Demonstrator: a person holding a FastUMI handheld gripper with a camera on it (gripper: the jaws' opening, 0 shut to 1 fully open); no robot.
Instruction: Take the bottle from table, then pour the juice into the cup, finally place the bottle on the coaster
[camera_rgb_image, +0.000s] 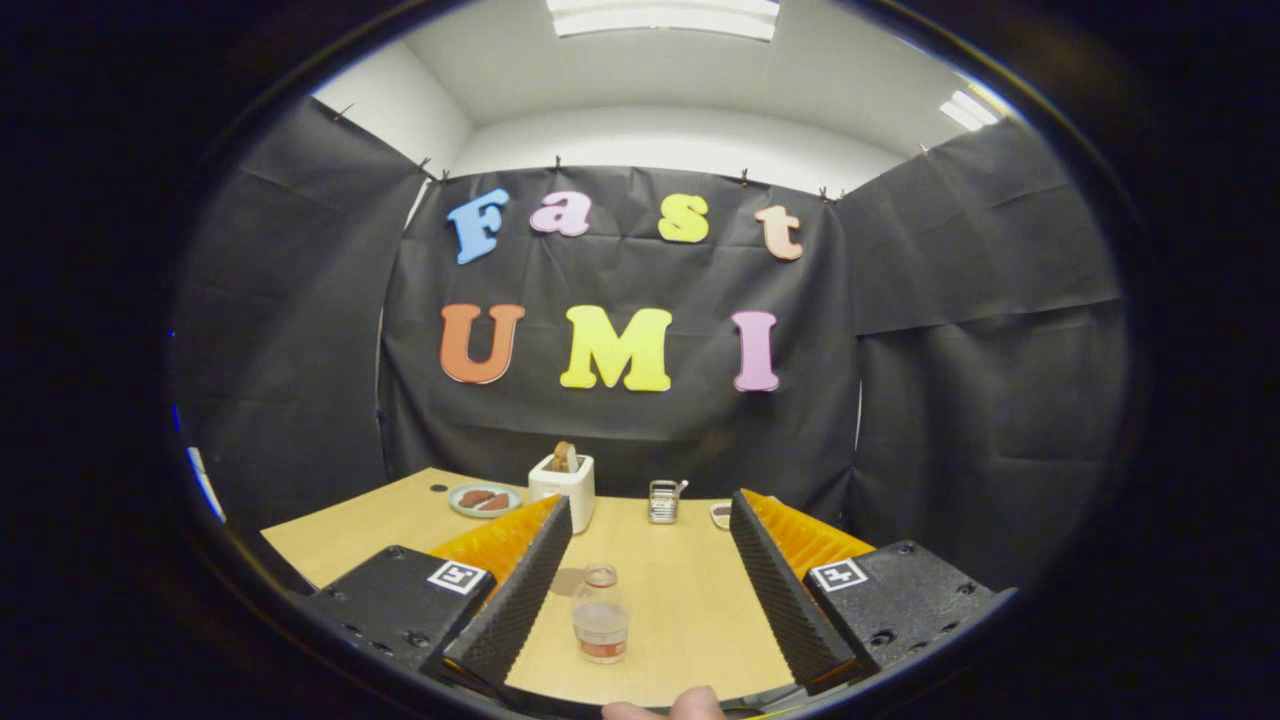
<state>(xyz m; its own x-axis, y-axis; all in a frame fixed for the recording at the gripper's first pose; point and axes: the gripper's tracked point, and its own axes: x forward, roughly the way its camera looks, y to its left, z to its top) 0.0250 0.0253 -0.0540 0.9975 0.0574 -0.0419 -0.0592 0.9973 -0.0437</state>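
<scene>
A small clear bottle (600, 615) stands upright on the wooden table (690, 600), with a little reddish juice at its bottom. It sits between my fingers, closer to the left one and well back from the tips. My gripper (650, 510) is open wide and neither finger touches the bottle. A flat brownish patch (567, 581), possibly the coaster, lies just behind the bottle, partly hidden by the left finger. Beyond the fingertips stands a small shiny metal container (663, 501); I cannot tell whether it is the cup.
A white toaster (563, 487) with bread in it stands at the back, a plate (483, 499) with brown food to its left. A small dish (720, 515) peeks out by the right fingertip. Black cloth walls close in behind the table. A person's fingertip (665, 708) shows below the fingers.
</scene>
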